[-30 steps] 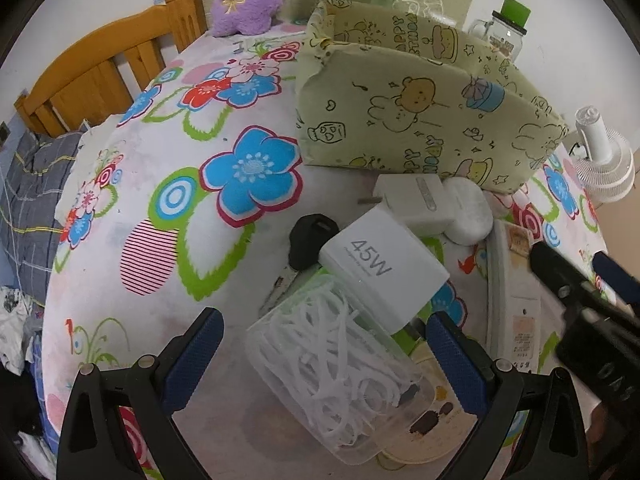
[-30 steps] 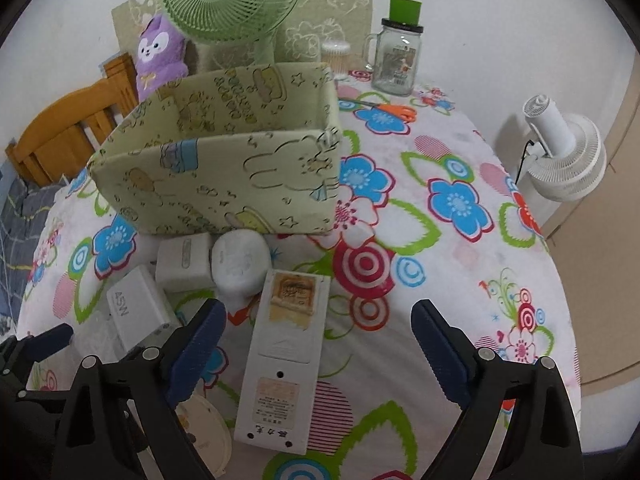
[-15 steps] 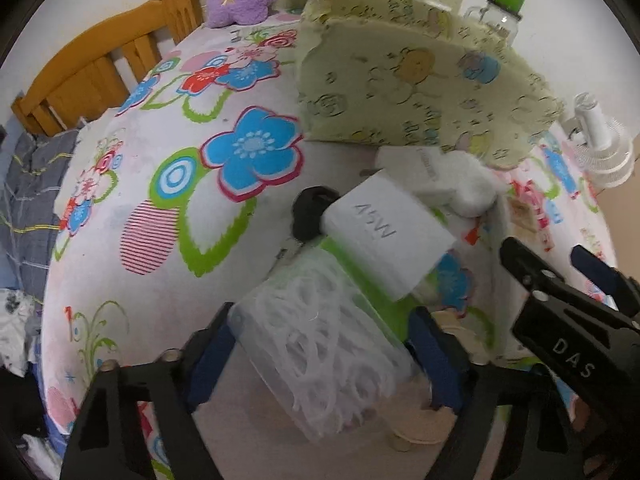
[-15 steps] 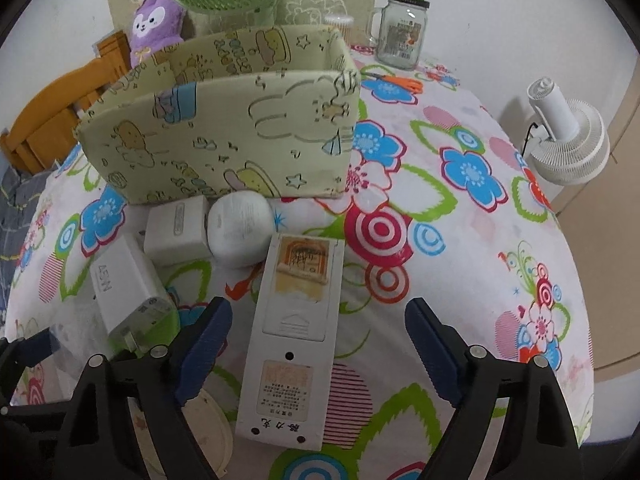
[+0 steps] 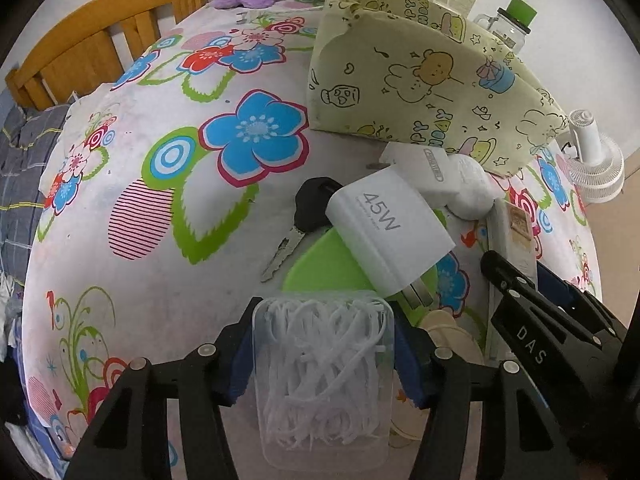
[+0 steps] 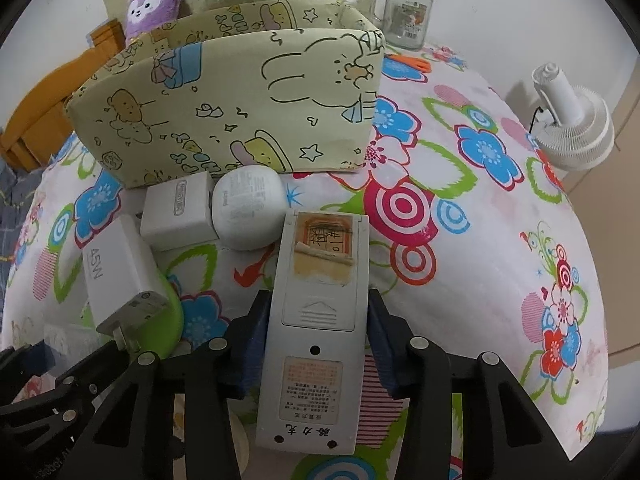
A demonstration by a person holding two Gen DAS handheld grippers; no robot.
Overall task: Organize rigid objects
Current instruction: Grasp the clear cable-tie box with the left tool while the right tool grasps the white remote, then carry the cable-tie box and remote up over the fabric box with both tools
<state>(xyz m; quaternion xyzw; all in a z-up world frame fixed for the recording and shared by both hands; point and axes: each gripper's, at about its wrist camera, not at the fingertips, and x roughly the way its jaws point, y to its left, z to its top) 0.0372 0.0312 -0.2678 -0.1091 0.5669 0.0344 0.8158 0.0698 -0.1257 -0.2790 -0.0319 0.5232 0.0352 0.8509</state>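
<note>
A clear plastic box of white floss picks (image 5: 324,380) stands between the blue pads of my left gripper (image 5: 322,344). Its jaws are closing and the pads press on the box's sides. My right gripper (image 6: 318,336) is shut on a grey remote control (image 6: 320,280) that lies face down on the flowered cloth. A white 45W charger (image 5: 384,232) leans on a green lid (image 5: 328,268). Beside it lie a black-headed key (image 5: 312,208), a white square charger (image 6: 176,216) and a white round case (image 6: 248,208). Behind them stands the cream cartoon-print fabric box (image 6: 240,112).
A glass jar with a green lid (image 6: 408,16) and orange scissors (image 6: 412,64) sit behind the fabric box. A white desk fan (image 6: 576,128) stands off the right edge. At the far left are a purple plush (image 6: 152,4) and a wooden headboard (image 5: 92,44). A beige disc (image 5: 452,332) lies between the grippers.
Both grippers went from wide open to closed. The left one closed on the floss box, which now stands upright between its pads. The right one sank a little and closed on the remote.
</note>
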